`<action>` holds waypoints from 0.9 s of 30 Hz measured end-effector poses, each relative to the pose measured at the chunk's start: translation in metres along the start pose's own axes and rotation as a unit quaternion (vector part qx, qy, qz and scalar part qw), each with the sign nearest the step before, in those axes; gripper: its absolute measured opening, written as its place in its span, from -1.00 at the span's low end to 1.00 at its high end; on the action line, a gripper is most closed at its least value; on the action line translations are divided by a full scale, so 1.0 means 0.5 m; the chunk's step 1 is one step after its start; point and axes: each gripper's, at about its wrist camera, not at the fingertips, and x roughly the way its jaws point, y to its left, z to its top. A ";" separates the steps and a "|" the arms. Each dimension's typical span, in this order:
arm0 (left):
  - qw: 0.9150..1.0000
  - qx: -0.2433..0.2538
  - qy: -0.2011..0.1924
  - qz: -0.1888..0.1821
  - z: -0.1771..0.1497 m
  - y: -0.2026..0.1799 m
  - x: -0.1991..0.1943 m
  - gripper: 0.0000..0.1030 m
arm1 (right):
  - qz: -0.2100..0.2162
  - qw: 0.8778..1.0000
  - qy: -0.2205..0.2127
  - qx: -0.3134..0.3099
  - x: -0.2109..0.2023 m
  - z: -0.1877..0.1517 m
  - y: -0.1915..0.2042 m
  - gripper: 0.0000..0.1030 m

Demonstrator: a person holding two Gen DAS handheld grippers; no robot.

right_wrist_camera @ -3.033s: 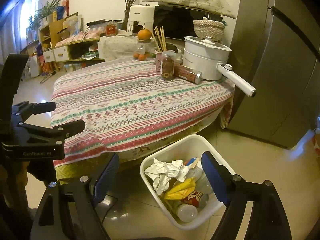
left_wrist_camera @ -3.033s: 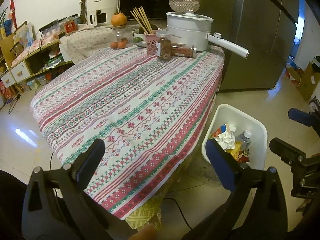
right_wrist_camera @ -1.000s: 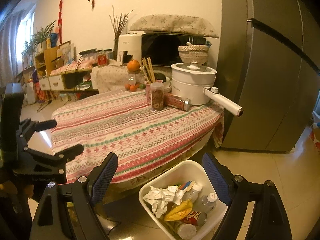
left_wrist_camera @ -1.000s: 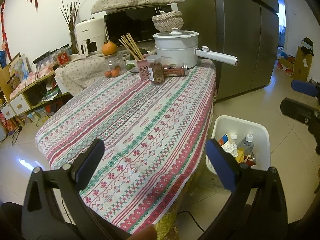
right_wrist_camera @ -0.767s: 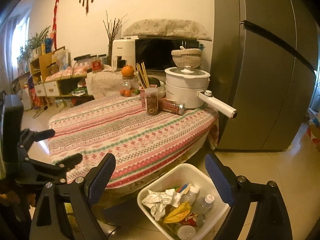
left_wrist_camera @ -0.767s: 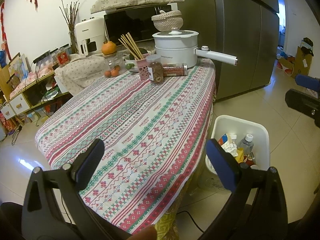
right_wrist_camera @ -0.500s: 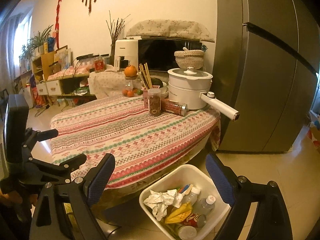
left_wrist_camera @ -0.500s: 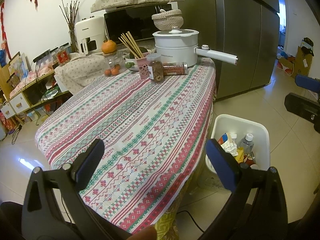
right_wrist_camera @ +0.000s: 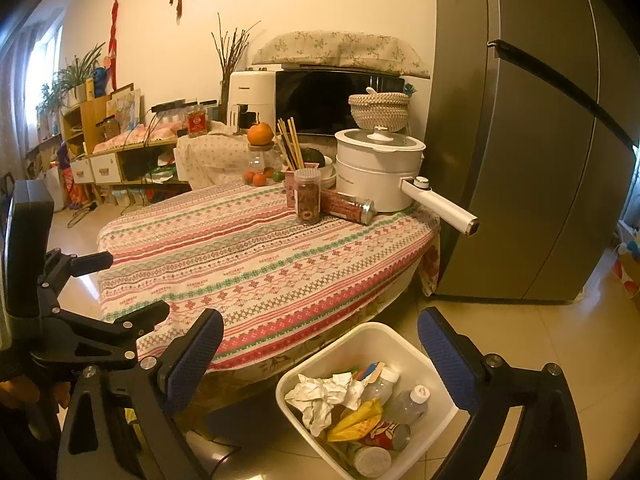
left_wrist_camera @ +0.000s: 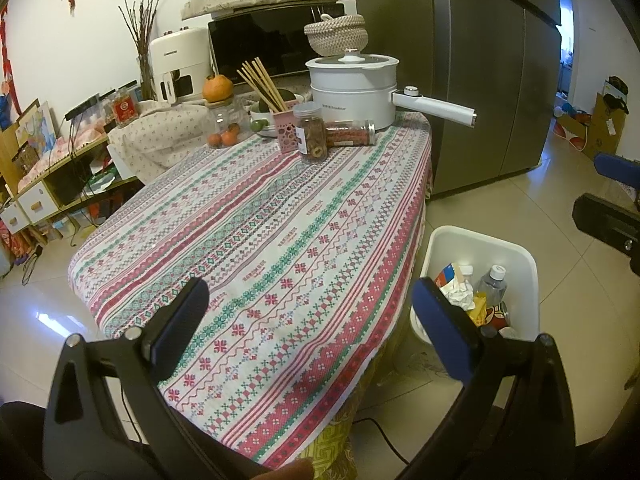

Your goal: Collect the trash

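Beside the surface, on the floor: the white bin (right_wrist_camera: 372,340) stands just off the cloth's hanging edge, holding crumpled paper (right_wrist_camera: 324,394), a yellow wrapper (right_wrist_camera: 356,416), bottles (right_wrist_camera: 404,402) and a red can (right_wrist_camera: 390,436).
Change: since three seconds ago both my views have lifted, so the bin sits lower in the picture and more wall shows.
My right gripper (right_wrist_camera: 320,354): fingers have just been spreading, now wide apart with nothing between them, above the bin.
My left gripper (left_wrist_camera: 308,320): fingers wide apart, holding nothing, over the near edge of the surface (left_wrist_camera: 256,248).
Far end of the surface: a white pot (left_wrist_camera: 352,92) with a long handle, a jar (left_wrist_camera: 312,132), a tipped jar (left_wrist_camera: 350,133), chopsticks (left_wrist_camera: 262,84).
In the way: nothing between my fingers and the bin.
Room: bare striped cloth in the middle; open floor tile to the right, ahead of the grey fridge (right_wrist_camera: 520,140).
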 end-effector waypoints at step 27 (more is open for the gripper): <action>1.000 0.000 0.015 -0.007 0.052 0.042 -0.120 1.00 | -0.030 0.999 0.038 -0.006 -0.108 0.090 0.034 1.00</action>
